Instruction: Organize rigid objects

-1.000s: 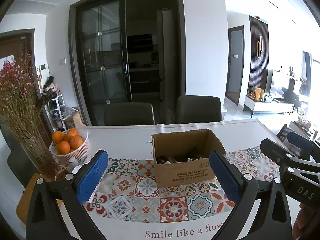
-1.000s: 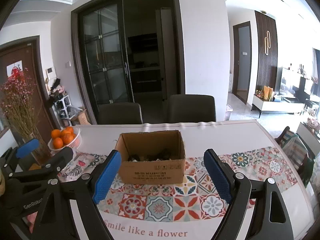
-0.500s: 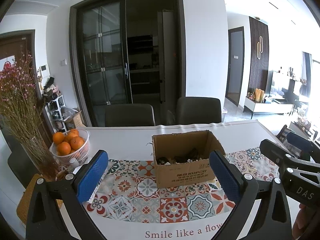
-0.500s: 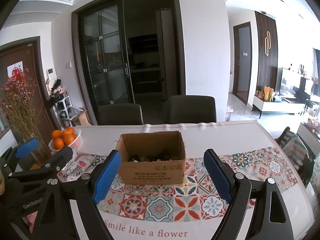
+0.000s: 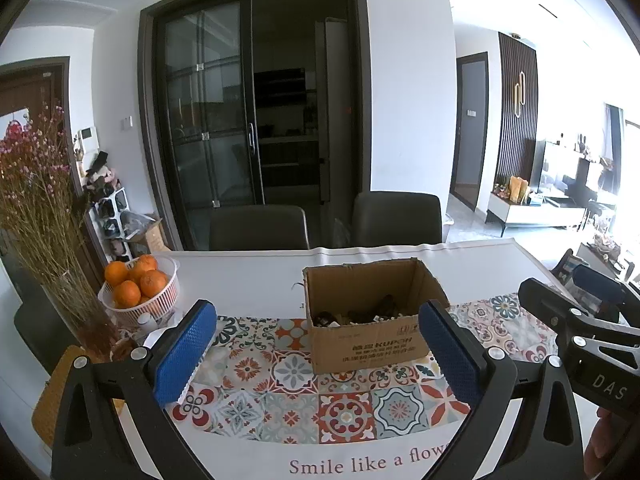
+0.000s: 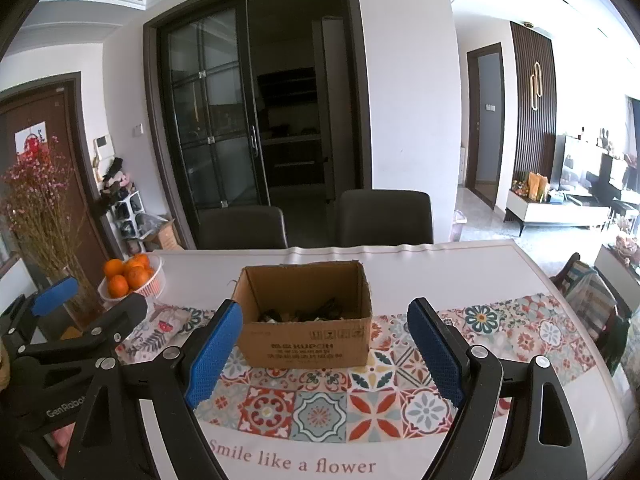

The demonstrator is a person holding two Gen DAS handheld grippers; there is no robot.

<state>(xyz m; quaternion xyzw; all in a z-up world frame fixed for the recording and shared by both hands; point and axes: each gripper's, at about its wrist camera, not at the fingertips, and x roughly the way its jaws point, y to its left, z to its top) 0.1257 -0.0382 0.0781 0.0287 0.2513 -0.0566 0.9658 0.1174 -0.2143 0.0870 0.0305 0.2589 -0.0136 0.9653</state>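
One cardboard box [image 6: 305, 316] sits open on the tiled cloth [image 6: 320, 404] in the middle of the table [image 6: 440, 276]; the dark jumble inside it is too small to make out. Both grippers hover above the near edge, the left gripper [image 5: 316, 354] and the right gripper [image 6: 320, 354] each spread wide and holding nothing. Two chairs [image 6: 384, 218] stand behind, and one basket [image 5: 138, 306] shows four oranges [image 5: 136, 280].

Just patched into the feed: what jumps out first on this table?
The open cardboard box sits mid-table on the tiled-pattern mat, with small dark items inside. A white basket of oranges stands at the far left beside dried flowers. Both tools, left and right, hang open and empty before the box.
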